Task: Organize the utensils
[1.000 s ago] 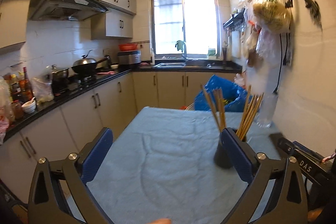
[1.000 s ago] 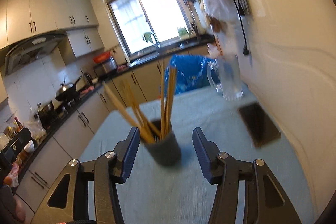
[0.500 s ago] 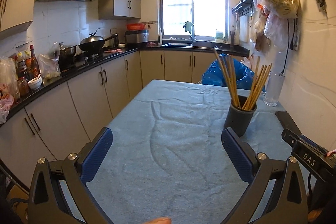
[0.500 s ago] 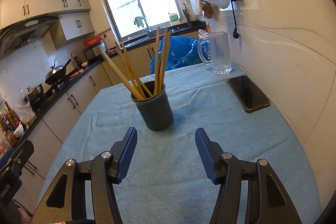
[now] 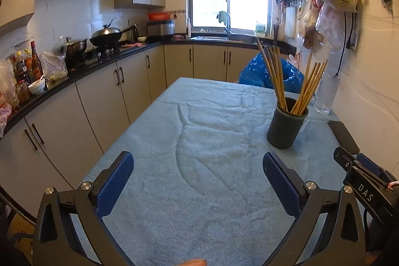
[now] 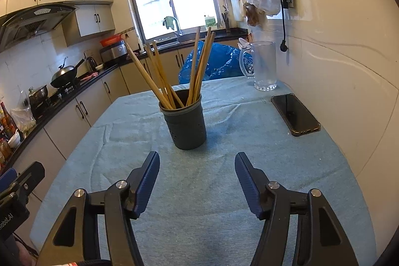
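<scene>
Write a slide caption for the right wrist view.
Right gripper, jaws opening and empty, faces a dark holder of chopsticks on a blue tablecloth.

You have a dark grey holder (image 6: 186, 126) standing upright on the blue cloth (image 6: 224, 191), small holes in its wall. Wooden chopsticks (image 6: 159, 76) stand in it, fanned into two leaning bunches.

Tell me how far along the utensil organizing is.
Done, it seems: the wooden chopsticks all stand in the dark grey round plastic holder on the blue towel-covered table; none lie loose. In hand: nothing. The left gripper is open and empty, the right gripper is opening, also empty. Left: apparently nothing visible.
</scene>
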{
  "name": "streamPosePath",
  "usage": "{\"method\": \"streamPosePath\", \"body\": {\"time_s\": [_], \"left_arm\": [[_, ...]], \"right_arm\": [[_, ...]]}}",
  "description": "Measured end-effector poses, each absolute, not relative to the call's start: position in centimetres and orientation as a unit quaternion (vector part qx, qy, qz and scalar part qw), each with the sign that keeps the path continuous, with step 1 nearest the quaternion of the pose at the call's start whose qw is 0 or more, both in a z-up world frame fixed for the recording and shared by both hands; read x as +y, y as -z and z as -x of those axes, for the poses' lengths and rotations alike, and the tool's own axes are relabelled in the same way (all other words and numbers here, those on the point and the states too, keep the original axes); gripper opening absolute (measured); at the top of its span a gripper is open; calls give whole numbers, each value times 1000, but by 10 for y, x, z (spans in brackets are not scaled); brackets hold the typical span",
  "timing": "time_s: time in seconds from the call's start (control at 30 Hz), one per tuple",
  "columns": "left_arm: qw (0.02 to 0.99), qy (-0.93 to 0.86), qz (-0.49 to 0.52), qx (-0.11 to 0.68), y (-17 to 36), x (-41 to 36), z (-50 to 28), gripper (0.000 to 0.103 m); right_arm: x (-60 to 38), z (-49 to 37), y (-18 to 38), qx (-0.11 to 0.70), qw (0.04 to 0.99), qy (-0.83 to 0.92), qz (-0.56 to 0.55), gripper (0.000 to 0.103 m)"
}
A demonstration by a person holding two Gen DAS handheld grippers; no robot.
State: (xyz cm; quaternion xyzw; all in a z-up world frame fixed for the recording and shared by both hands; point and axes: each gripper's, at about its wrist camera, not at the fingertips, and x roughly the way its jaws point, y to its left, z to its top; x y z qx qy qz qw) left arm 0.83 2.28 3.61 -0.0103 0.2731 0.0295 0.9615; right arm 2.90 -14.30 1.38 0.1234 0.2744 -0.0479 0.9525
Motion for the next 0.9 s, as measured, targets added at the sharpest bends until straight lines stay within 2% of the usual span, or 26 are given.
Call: {"method": "streamPosePath", "body": {"time_s": [0.9], "left_arm": [[951,-22,28,308,-25,24,-20,103]], "right_arm": [[-134,-23,-16,245,964,76,-72,72]]}}
